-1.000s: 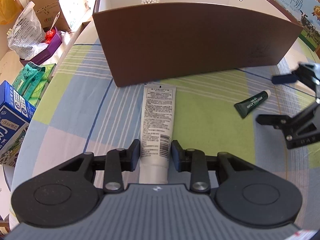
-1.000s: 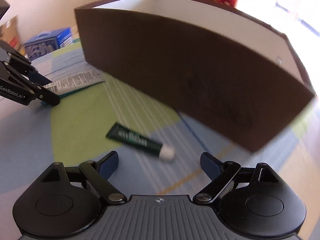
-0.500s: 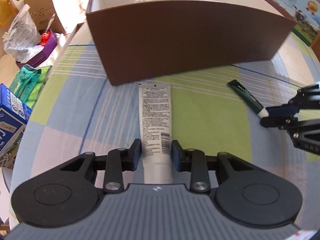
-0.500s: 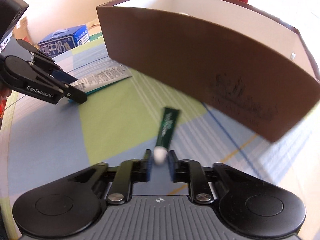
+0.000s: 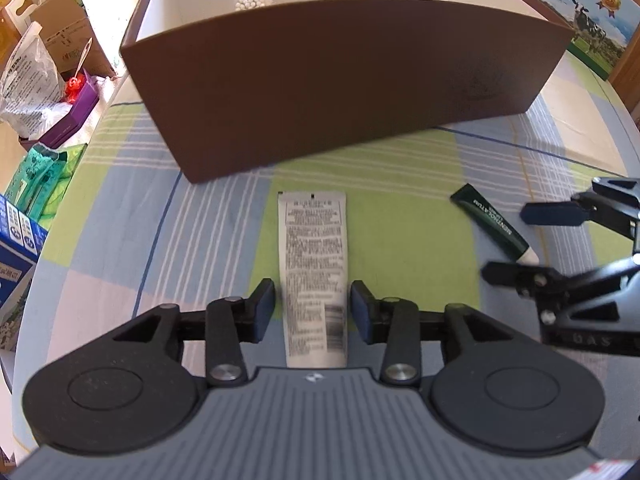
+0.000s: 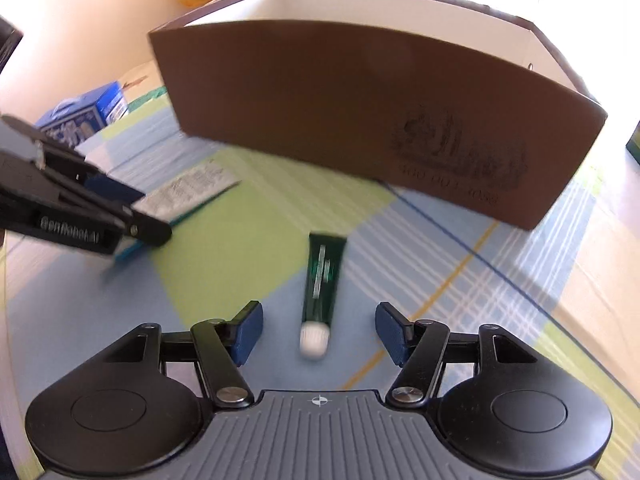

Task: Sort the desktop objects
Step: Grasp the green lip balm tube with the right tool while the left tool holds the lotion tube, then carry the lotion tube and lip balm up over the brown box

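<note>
A white tube [image 5: 314, 248] with printed text lies on the checked cloth, pointing at the brown box [image 5: 340, 80]. My left gripper [image 5: 313, 310] straddles its lower end; the jaws are opening and a thin gap shows beside each pad. To the right lies a small dark green tube [image 6: 322, 276], white cap towards me. My right gripper [image 6: 320, 332] stands around that cap with its jaws opening, both pads well clear of it. In the left wrist view the green tube [image 5: 492, 220] lies by the right gripper's fingers [image 5: 552, 214]. The white tube [image 6: 188, 192] also shows at the left in the right wrist view.
The brown box [image 6: 360, 112] has a white inside and holds a cluster of small white balls [image 5: 254, 0]. Off the table's left edge are a blue carton [image 5: 16, 240], green packets [image 5: 40, 176] and a purple box [image 5: 76, 108]. A milk carton box [image 5: 576, 12] stands at the far right.
The right gripper shut on the green tube's cap as the tube swung to point at the box, then opened again. The left gripper's pads have come off the white tube.
</note>
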Motion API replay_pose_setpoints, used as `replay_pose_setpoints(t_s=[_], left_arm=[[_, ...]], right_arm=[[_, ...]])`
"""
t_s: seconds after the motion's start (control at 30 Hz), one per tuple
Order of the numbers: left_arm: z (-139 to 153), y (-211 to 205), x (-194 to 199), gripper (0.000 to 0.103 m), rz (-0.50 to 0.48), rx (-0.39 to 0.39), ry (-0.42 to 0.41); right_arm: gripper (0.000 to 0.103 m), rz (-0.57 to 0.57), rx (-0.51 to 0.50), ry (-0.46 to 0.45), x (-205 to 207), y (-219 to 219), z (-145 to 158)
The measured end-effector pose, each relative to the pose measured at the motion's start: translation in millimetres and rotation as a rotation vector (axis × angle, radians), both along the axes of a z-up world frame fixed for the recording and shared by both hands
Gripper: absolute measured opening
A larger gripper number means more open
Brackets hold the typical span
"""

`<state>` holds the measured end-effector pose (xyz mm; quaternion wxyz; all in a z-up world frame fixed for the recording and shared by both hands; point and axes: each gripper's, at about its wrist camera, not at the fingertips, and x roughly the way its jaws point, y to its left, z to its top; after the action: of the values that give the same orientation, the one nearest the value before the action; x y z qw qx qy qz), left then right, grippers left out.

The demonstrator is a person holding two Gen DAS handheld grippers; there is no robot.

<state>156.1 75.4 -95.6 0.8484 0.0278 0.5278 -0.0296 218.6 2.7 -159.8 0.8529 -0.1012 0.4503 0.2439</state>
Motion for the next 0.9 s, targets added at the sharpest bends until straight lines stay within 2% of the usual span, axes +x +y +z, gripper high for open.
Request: replay_pose_setpoints(t_s=[0.13,0.23,0.67,0.9], left_arm=[[0,1,0,0.037,-0.011,-0.001,0.000],[1,0,-1,0.032,-0.021,0.002,0.005],[6,-10,-25,0.030,-0.052,-0.040,0.019],[22,-10,-43,0.030,-0.071,-0.047,-0.028]], right_arm=[[0.024,-0.031,0.003,-0.014,4,2,2],[0.014,-0.040,0.001,-0.017,0,-1,2],[0.013,-0.099,0.053,0.018,-23,-19,8],[0.013,-0.164,0.123,0.042,-40,-39,16]])
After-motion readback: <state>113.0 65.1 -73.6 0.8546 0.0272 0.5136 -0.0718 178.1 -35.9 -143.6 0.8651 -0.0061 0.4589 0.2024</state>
